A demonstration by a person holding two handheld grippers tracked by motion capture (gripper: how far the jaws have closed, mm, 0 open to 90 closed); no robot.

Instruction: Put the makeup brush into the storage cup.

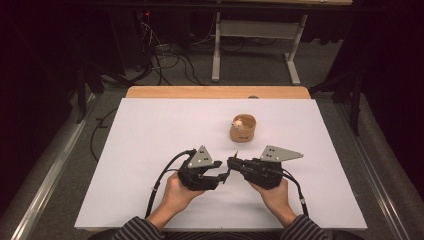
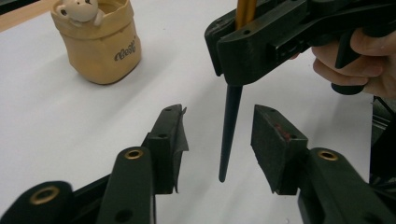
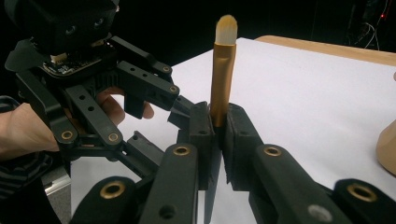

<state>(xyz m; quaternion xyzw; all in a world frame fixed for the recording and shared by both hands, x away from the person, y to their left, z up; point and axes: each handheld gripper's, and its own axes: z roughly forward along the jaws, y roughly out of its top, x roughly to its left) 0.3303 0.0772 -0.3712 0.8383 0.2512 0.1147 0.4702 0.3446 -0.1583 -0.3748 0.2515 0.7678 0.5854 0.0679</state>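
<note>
Overall, the high view shows both grippers brought together at the near middle of the white table (image 1: 150, 150), the left gripper (image 1: 222, 176) and right gripper (image 1: 231, 162) facing tip to tip, which suits a hand-over between them; the tan pouch (image 1: 243, 129) with a small toy figure at its rim stands farther off, apart from both, probably as the place the tool belongs. From the left gripper view, the left gripper (image 2: 217, 140) stands with its jaws parted and nothing between the pads, and the dark pointed handle of the brush (image 2: 229, 130) hangs down into that gap without touching either pad; the jaws are spread this way, I judge, to receive the handle. The right gripper (image 2: 229, 51) above holds the brush upright by its gold part, and the pouch (image 2: 100, 44) sits at the far left. From the right gripper view, the right gripper (image 3: 218, 123) is clamped on the brush (image 3: 223, 70) at the lower end of the gold ferrule, bristles upward, so that the lower handle is left free for the other tool. The left gripper (image 3: 184, 105) waits just beside it, held by a hand (image 3: 28, 126). A firm upright hold keeps the tip steady; a tilt would risk missing the gap.
</note>
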